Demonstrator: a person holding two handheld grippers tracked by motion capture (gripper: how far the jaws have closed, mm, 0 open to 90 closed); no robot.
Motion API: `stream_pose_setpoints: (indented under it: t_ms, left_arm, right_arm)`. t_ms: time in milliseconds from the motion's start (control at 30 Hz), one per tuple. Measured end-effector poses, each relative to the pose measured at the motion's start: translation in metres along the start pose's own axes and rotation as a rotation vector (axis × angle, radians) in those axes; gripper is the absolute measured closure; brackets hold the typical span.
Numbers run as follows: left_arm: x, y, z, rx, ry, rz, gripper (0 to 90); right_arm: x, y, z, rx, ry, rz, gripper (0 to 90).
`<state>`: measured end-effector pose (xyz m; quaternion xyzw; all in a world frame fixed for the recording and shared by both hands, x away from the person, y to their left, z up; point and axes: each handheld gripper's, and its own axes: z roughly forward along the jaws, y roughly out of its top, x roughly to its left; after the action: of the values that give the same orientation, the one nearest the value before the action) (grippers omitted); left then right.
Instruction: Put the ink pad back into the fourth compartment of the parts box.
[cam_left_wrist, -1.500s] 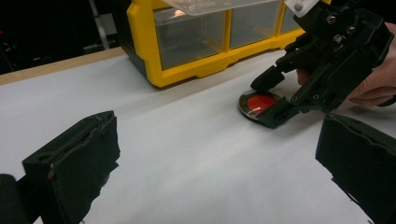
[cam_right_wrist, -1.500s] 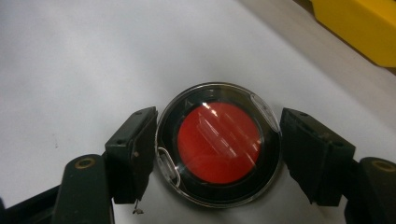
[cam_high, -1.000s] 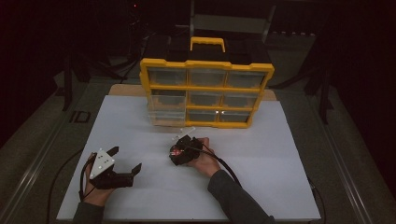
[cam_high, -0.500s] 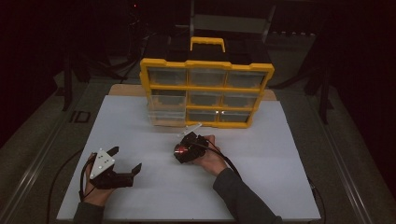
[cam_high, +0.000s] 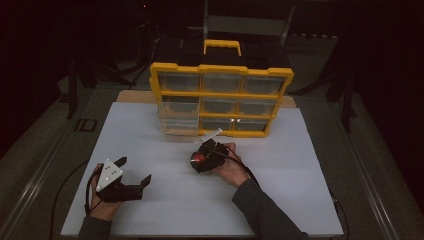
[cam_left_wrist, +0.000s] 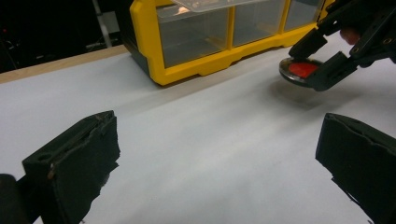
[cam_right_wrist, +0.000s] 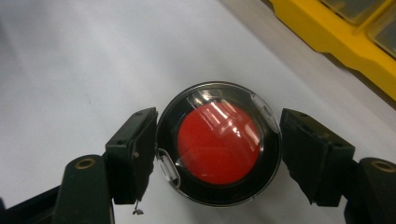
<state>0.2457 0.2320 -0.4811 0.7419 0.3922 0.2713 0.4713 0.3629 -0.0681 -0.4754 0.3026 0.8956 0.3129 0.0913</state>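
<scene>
the round red-centred disc (cam_right_wrist: 219, 143) is gripped across its width by the right tongs (cam_right_wrist: 218, 154), just before the yellow drawer cabinet (cam_high: 220, 97); the left tongs (cam_left_wrist: 219, 158) stand wide, empty, farther off.

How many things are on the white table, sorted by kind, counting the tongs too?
Yellow drawer organizer: 1
Round black case with a red centre, held in the right tongs: 1
Handheld tongs, the left tongs open and the right ones shut on the case: 2
Total: 4
</scene>
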Motion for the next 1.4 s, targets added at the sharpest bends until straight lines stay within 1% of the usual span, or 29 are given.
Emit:
stream_pose_setpoints:
  t_ms: [67, 167, 233, 700, 800, 900, 967, 1100, 1167, 1400]
  left_arm:
    - [0.000, 0.000, 0.000, 0.000, 0.000, 0.000, 0.0]
    - [0.000, 0.000, 0.000, 0.001, 0.000, 0.000, 0.0]
    - [0.000, 0.000, 0.000, 0.000, 0.000, 0.000, 0.0]
    - [0.000, 0.000, 0.000, 0.000, 0.002, 0.000, 0.0]
    - [0.000, 0.000, 0.000, -0.001, 0.002, -0.001, 0.0]
    - [0.000, 0.000, 0.000, -0.001, 0.002, -0.001, 0.0]
    - [0.000, 0.000, 0.000, -0.001, 0.002, -0.001, 0.0]
    - [0.000, 0.000, 0.000, -0.001, 0.004, -0.001, 0.0]
    - [0.000, 0.000, 0.000, -0.001, 0.004, -0.001, 0.0]
    - [0.000, 0.000, 0.000, -0.001, 0.003, -0.001, 0.0]
  right_arm:
    - [-0.001, 0.000, -0.002, 0.000, -0.001, -0.004, 29.2]
    - [-0.001, 0.000, -0.005, 0.003, 0.000, 0.007, 29.2]
    - [-0.002, 0.000, -0.006, 0.000, -0.001, 0.002, 29.2]
    - [-0.004, 0.000, -0.025, -0.018, 0.004, 0.026, 29.2]
    - [-0.005, 0.000, -0.030, -0.019, -0.001, 0.020, 29.2]
    - [-0.005, 0.000, -0.032, -0.021, -0.004, 0.018, 29.2]
    - [-0.007, 0.002, -0.037, -0.026, -0.010, 0.016, 29.2]
    - [-0.009, 0.003, -0.042, -0.028, -0.012, 0.015, 29.2]
    - [-0.010, 0.004, -0.044, -0.026, -0.022, 0.006, 29.2]
    - [-0.011, 0.010, -0.054, -0.024, -0.030, -0.011, 29.2]
